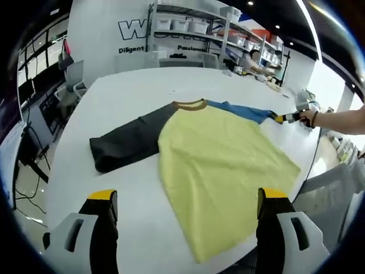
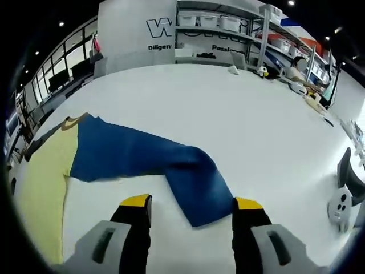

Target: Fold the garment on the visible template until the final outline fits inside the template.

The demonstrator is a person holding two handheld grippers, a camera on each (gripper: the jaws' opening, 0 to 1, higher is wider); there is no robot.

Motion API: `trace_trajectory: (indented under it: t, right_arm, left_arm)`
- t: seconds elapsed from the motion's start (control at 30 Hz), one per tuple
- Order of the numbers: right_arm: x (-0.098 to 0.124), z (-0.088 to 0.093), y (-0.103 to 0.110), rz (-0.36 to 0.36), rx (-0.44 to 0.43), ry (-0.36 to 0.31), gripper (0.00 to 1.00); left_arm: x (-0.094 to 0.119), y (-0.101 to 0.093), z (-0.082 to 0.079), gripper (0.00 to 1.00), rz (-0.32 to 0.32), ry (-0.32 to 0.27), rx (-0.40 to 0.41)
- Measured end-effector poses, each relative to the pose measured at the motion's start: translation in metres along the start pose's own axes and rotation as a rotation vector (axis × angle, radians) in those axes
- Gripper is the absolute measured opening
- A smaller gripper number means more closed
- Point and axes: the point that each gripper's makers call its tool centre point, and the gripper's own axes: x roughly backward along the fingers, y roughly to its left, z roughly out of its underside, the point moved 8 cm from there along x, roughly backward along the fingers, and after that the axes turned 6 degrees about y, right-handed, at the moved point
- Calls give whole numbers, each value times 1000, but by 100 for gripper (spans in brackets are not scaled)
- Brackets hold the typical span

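Observation:
A shirt lies flat on the white table point(image 1: 122, 91), with a yellow body point(image 1: 217, 154), a brown collar point(image 1: 190, 104), a dark grey sleeve point(image 1: 125, 142) and a blue sleeve point(image 1: 242, 110). My left gripper point(image 1: 188, 197) is open at the near edge, its jaws wide apart on either side of the yellow hem. In the right gripper view the blue sleeve point(image 2: 142, 154) runs toward me. Its cuff end lies between the spread jaws of my open right gripper point(image 2: 192, 202). From the left gripper view, the right gripper point(image 1: 290, 117) sits at the blue sleeve's tip, held by a person's hand point(image 1: 319, 119).
Shelves with white bins point(image 1: 188, 25) and a wall sign stand behind the table. Grey chairs point(image 1: 71, 85) stand at the left side. A small white device point(image 2: 340, 208) and a dark chair back point(image 2: 349, 171) are at the table's right edge. The far half of the table point(image 2: 256, 114) is bare white.

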Motion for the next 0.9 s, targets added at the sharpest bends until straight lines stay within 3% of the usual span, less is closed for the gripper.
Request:
trace_trajectory:
  t: [0.3, 0.37, 0.4, 0.5, 0.63, 0.9]
  right_arm:
    - [-2, 1, -10, 53, 37, -1, 23]
    - [-2, 1, -11, 57, 44, 3, 8]
    - [-1, 0, -12, 63, 56, 6, 6]
    - [2, -3, -17, 80, 66, 6, 0]
    - [14, -12, -33, 164, 133, 19, 0]
    - [30, -18, -49, 174, 155, 27, 0]
  left_arm:
    - [2, 0, 1, 99, -12, 6, -4]
    - [2, 1, 1, 99, -14, 2, -3]
    - [2, 1, 1, 99, -15, 2, -3]
    - [3, 2, 1, 99, -20, 4, -2]
    - [4, 3, 1, 99, -21, 0, -2]
    - [2, 1, 3, 99, -14, 3, -7]
